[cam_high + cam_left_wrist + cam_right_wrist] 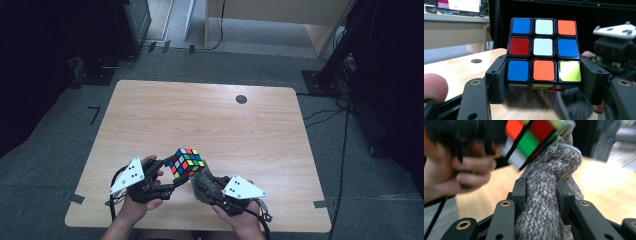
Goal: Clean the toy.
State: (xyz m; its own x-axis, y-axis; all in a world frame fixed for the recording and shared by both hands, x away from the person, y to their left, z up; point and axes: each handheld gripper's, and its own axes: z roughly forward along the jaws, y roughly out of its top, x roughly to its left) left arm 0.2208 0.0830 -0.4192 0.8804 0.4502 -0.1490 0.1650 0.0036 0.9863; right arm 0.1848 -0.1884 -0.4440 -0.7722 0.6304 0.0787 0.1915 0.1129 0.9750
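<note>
Wooden counter [210, 120] on grey carpet [360, 190], round dark hole [241, 99] near its far edge, cables [345, 150] trailing right, pale desk [280, 20] beyond

A cube puzzle [543, 51] of hard, glossy plastic: smooth coloured stickers that catch the light, set in a shiny black frame. The left gripper [543, 86] has jaws of matt black plastic with a slightly grainy face, and small brass-coloured metal rings in its arms. A grey cloth [549, 195] of rough, nubbly, speckled knit, soft and fuzzy, sits between the right gripper's [541, 195] matt black jaws. The table [210, 107] is pale wood-grain, smooth with a low sheen, with 1 dark round plug near its far right corner. The floor [55, 150] looks like dull grey carpet.
</note>
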